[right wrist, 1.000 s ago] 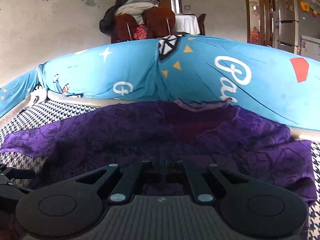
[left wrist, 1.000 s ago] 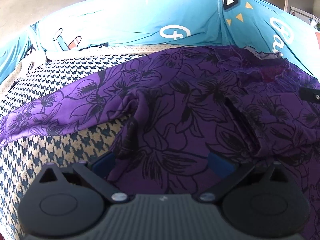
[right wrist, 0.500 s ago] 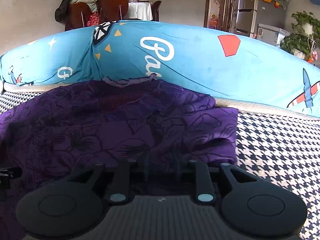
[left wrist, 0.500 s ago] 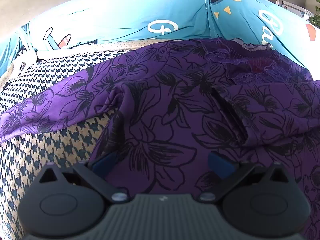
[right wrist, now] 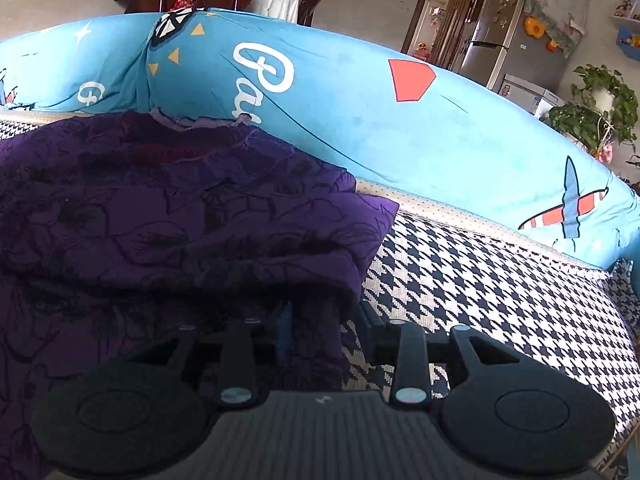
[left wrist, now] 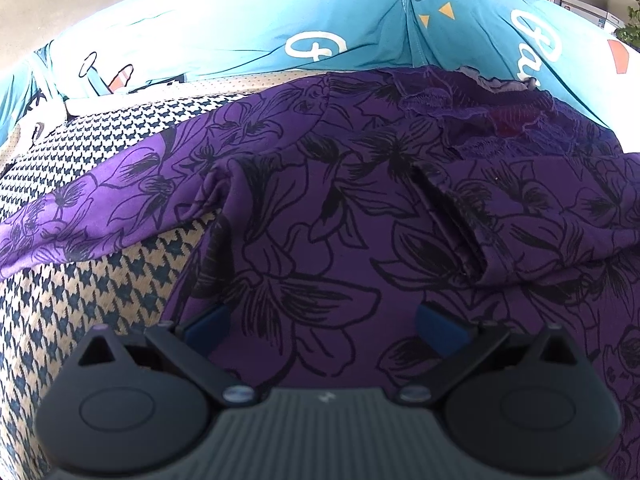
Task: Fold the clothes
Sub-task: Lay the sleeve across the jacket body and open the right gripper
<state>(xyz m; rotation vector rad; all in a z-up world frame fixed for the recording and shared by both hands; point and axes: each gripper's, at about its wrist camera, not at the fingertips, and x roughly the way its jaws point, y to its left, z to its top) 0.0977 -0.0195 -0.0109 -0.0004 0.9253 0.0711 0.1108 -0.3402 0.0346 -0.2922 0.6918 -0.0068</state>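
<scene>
A purple floral garment (left wrist: 360, 208) lies on the houndstooth sofa seat (right wrist: 500, 280) against its blue backrest (right wrist: 360, 112). The left hand-held gripper (left wrist: 320, 320) gapes empty above it; the right hand-held gripper (right wrist: 320, 320), just opening, apparently straddles the garment's edge.

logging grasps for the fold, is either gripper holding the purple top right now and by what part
Neither holds it. The left gripper stands wide open over the purple top. The right gripper has just been opening, the top's right edge loose between its fingers.
</scene>
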